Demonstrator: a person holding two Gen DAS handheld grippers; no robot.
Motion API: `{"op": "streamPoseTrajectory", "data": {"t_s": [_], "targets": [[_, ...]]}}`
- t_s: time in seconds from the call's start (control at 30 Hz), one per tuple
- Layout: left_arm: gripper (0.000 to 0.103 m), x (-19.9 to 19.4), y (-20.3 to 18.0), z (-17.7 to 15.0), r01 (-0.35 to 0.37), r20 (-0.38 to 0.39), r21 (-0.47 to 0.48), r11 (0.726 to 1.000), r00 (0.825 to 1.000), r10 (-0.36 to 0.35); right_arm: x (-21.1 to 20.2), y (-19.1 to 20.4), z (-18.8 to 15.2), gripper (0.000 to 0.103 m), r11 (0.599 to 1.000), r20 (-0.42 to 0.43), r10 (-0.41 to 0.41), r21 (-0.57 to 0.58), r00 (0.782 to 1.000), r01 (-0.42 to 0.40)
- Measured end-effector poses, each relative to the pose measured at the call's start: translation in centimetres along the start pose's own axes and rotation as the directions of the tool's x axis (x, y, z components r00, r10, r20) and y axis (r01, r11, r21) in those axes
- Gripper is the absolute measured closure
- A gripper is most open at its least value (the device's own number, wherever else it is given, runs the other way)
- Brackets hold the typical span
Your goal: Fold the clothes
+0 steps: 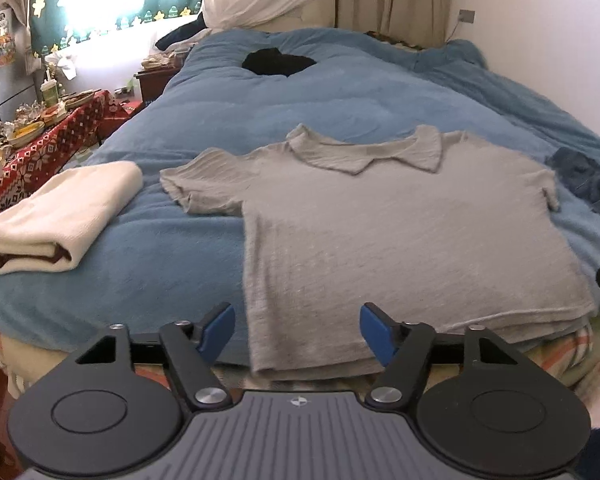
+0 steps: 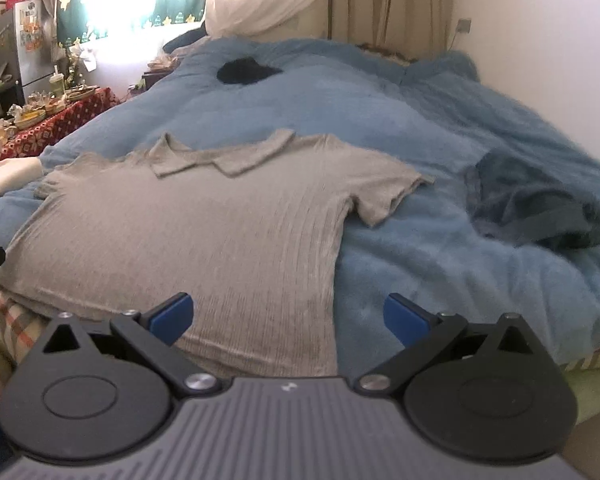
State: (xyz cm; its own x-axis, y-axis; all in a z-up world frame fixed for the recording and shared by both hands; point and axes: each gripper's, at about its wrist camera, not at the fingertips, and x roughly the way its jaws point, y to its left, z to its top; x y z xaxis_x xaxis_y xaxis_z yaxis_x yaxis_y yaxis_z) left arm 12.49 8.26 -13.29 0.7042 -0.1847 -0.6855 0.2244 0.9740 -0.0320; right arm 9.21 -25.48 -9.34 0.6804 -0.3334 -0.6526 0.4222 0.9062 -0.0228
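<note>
A grey short-sleeved shirt with a collar [image 1: 400, 232] [image 2: 188, 232] lies spread flat, collar away from me, on a blue blanket [image 1: 180, 252] [image 2: 440, 264] covering the bed. My left gripper [image 1: 298, 332] is open at the shirt's bottom left corner; the hem lies between its blue pads [image 1: 219, 326] without being pinched. My right gripper [image 2: 288, 318] is open at the shirt's bottom right corner, its pads [image 2: 404, 318] apart on either side of the side edge. A folded cream garment [image 1: 56, 216] rests on the blanket to the left.
A crumpled dark blue garment [image 2: 540, 208] [image 1: 584, 180] lies right of the shirt. A black item [image 1: 278, 62] [image 2: 244, 70] sits far up the bed. A cluttered table with a red patterned cloth [image 1: 44, 152] [image 2: 56, 120] stands at the left. The bed's near edge runs below both grippers.
</note>
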Motion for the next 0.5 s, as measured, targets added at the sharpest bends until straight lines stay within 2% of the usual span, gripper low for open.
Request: {"op": "streamPoseTrajectory", "data": {"t_s": [0.1,0.13,0.23,0.33,0.43,0.5], "targets": [[0.043,0.9,1.2,-0.3,0.046,-0.02,-0.011,0.999,0.999,-0.046,0.7,-0.2,-0.5,0.004,1.0,-0.016,0.021,0.009,1.0,-0.021],[0.048,1.3,1.5,-0.4,0.045,-0.029,-0.011,0.999,0.999,-0.045,0.9,-0.1,-0.7,0.01,1.0,-0.018,0.015,0.003,1.0,-0.015],[0.063,2.0,2.5,-0.5,0.047,-0.05,-0.017,0.999,0.998,-0.047,1.6,0.0,-1.1,0.02,1.0,-0.03,0.001,-0.01,1.0,-0.002],[0.067,2.3,3.6,-0.4,0.063,-0.056,-0.035,0.997,0.996,-0.065,2.1,0.0,-1.4,0.032,1.0,-0.055,-0.008,-0.009,0.998,0.007],[0.072,2.4,4.5,-0.4,0.069,-0.051,-0.038,0.997,0.996,-0.071,2.5,-0.2,-1.4,0.034,1.0,-0.073,-0.01,-0.006,0.997,0.009],[0.08,2.9,4.7,-0.6,0.044,-0.068,-0.014,0.999,0.997,-0.045,2.6,-0.2,-1.4,0.034,1.0,-0.075,-0.009,-0.003,0.997,0.008]]}}
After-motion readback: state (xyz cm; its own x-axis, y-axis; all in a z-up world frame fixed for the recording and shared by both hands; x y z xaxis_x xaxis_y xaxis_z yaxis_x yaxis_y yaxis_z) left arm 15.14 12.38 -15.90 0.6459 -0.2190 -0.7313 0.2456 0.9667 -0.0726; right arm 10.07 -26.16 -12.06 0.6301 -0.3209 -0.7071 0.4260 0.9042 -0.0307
